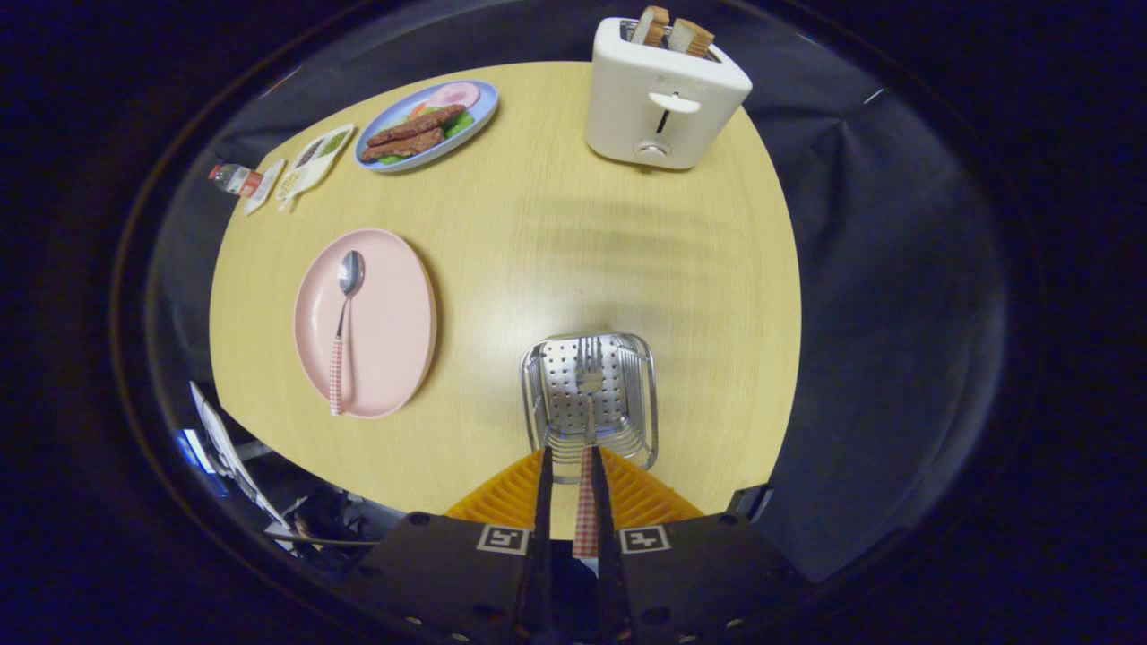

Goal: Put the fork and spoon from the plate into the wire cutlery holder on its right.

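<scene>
Progress: roughly half done, by my judgement. The fork hangs tines-down inside the wire cutlery holder, its checked handle rising out of the basket toward the tool; it has not been let go, so this first item cannot be counted as delivered. The spoon lies untouched on the pink plate, bowl away from the camera, well to the left of the holder on the tabletop.

Tool: fingers drawn nearly together, pinching the fork's checked handle between them, directly above the holder's near rim. Both fingers appear to press on the handle.

Remaining, as assessed: release the fork into the holder, then fetch the spoon from the plate and deposit it likewise
</scene>
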Tool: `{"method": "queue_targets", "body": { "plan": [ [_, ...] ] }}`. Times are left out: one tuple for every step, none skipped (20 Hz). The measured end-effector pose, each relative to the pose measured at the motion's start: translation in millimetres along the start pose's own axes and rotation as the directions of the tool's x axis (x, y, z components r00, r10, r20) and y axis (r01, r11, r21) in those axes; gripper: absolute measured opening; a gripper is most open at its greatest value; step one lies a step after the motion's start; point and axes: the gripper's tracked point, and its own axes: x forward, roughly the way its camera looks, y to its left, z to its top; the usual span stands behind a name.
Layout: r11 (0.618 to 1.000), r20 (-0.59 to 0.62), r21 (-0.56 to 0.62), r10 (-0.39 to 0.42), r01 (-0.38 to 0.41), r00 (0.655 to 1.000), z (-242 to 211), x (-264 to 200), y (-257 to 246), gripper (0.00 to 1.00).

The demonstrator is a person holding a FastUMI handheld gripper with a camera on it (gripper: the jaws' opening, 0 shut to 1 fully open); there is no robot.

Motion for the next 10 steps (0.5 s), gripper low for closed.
{"method": "queue_targets", "body": {
  "plan": [
    [1.000, 0.032, -0.005, 0.004, -0.003, 0.999, 2, -1, 4, 0.24],
    [1.000, 0.072, -0.011, -0.002, 0.002, 0.997, 6, -4, 7, 0.28],
    [1.000, 0.119, -0.020, -0.014, 0.016, 0.993, 9, -6, 10, 0.31],
    [0.999, 0.157, -0.026, -0.018, 0.023, 0.987, 12, -9, 14, 0.34],
    [0.999, 0.195, -0.032, -0.018, 0.025, 0.981, 12, -12, 23, 0.37],
    [0.999, 0.224, -0.032, -0.007, 0.015, 0.975, 14, -15, 32, 0.40],
    [1.000, 0.247, -0.031, 0.003, 0.005, 0.969, 13, -16, 41, 0.42],
    [0.999, 0.267, -0.033, 0.015, -0.007, 0.964, 14, -17, 52, 0.45],
    [0.999, 0.285, -0.032, 0.022, -0.013, 0.958, 13, -17, 61, 0.47],
    [1.000, 0.306, -0.025, 0.025, -0.018, 0.952, 15, -17, 70, 0.50]
  ]
}}
